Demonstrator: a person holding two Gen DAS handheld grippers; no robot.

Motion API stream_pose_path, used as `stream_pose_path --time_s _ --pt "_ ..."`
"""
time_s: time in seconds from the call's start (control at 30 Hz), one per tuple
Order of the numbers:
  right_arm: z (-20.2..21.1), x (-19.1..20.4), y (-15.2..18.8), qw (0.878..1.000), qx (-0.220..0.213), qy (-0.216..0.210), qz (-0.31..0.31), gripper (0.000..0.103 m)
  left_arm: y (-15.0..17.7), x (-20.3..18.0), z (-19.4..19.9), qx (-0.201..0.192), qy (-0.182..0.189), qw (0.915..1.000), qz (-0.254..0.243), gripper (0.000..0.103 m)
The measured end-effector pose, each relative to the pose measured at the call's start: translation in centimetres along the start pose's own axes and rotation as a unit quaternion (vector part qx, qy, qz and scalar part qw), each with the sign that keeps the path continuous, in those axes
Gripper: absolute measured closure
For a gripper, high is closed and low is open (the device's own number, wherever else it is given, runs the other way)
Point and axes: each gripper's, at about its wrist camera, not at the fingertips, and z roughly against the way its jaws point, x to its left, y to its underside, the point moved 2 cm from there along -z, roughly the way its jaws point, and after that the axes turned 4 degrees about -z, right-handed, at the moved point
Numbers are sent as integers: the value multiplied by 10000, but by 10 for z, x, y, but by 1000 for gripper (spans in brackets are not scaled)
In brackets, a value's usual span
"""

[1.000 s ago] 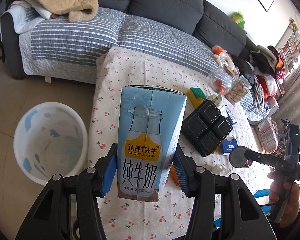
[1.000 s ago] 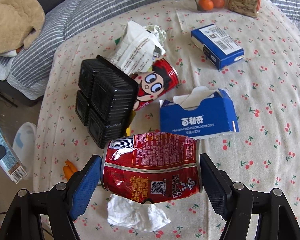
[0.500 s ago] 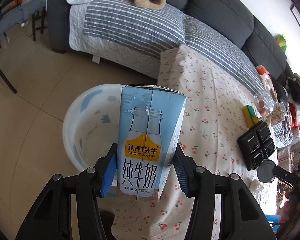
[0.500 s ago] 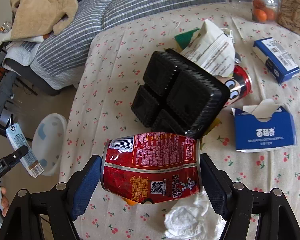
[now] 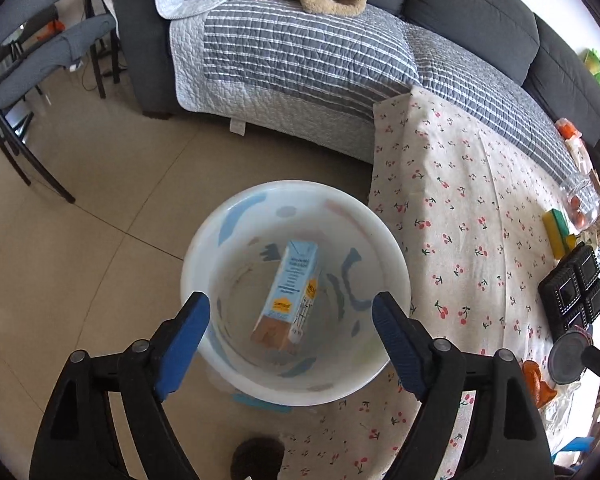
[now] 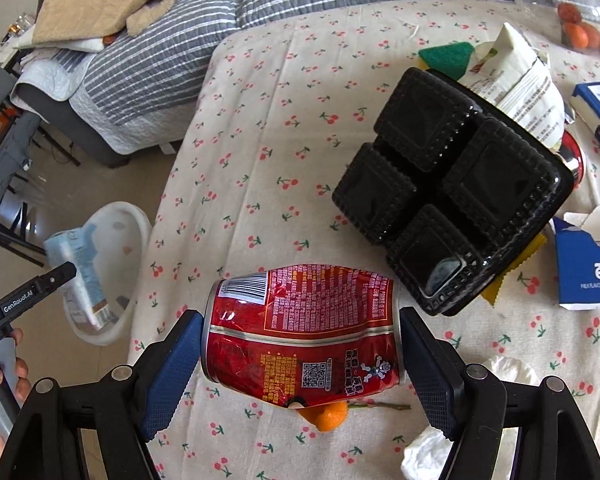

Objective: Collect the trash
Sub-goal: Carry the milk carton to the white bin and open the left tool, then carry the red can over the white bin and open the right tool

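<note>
The left gripper (image 5: pixel 290 312) no longer clamps the milk carton (image 5: pixel 290 296): its jaws have just been opening and now stand wide apart with nothing pressed between them. The carton, held upright between the blue pads half a second ago, now shows inside the white bin (image 5: pixel 204 256), tilted, its pale blue printed card side up and its brown end nearest the camera. The bin is round, smooth plastic with faint blue and grey patches, standing on the tiled floor just beside the table (image 5: pixel 460 184), whose cloth is cream with small red cherries.

The right gripper (image 6: pixel 300 332) is clamped on the red can (image 6: pixel 300 328) as before, 1 textured pad at each end. The can is dented, glossy metal, held crosswise above the table. Near it on the table lies a black ribbed plastic tray (image 6: pixel 452 184) of 4 square wells.
</note>
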Motion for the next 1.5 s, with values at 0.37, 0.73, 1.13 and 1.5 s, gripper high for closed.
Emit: stream_pose_path --time_s 0.37,0.73,1.13,1.5 --pt "-30 69 6 9981 111 -231 559 22 25 41 30 114 -350 9993 -79 4" --pt "-84 152 10 9909 296 -536 1197 22 38 80 30 175 -697 9973 -150 4" --pt "-127 199 1 9881 419 -547 1379 21 33 81 25 198 -689 9973 -154 4" --pt "-106 201 -8 9875 248 -734 1376 11 30 64 25 201 -642 9974 -261 4"
